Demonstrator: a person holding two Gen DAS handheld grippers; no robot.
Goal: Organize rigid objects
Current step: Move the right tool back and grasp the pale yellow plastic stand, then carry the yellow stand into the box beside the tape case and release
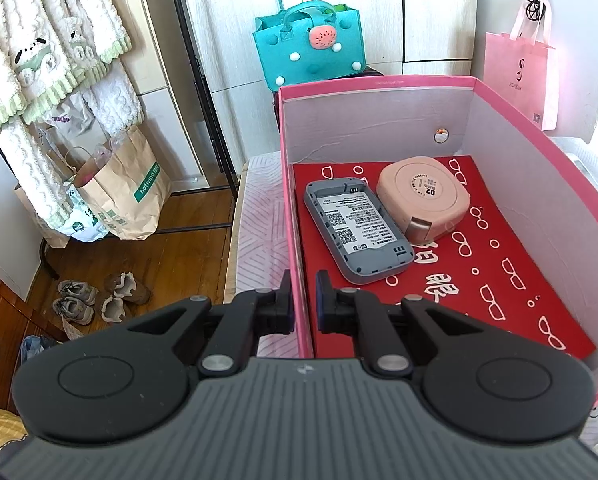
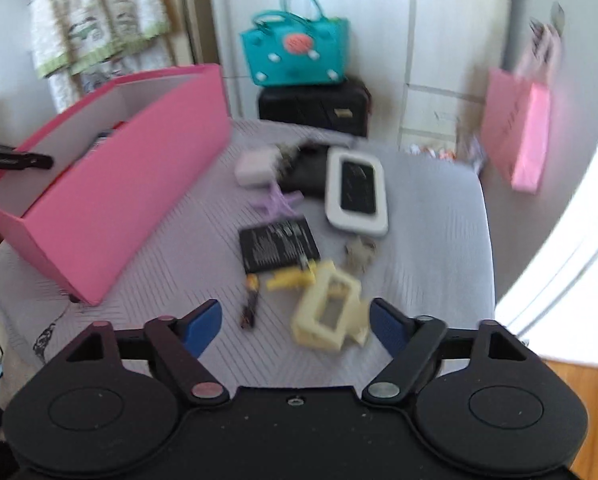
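In the left wrist view my left gripper (image 1: 303,298) is shut on the left wall of the pink box (image 1: 295,208), one finger on each side of it. Inside the box a grey device (image 1: 357,232) and a pink rounded case (image 1: 423,200) lie on a red sheet (image 1: 479,272). In the blurred right wrist view my right gripper (image 2: 297,326) is open and empty above the grey cloth surface (image 2: 427,248), just in front of a cream frame-shaped part (image 2: 327,312). A black battery (image 2: 279,244), a yellow piece (image 2: 289,278) and a white-rimmed device (image 2: 357,192) lie beyond. The pink box also shows at the left of the right wrist view (image 2: 111,184).
A white charger (image 2: 255,168), a purple piece (image 2: 277,202), a small brown stick (image 2: 251,300) and dark items lie on the cloth. A teal bag (image 2: 295,52) sits on a black case (image 2: 315,106). A pink bag (image 2: 517,128) hangs at right. Paper bags (image 1: 127,192) and shoes (image 1: 99,300) are on the floor.
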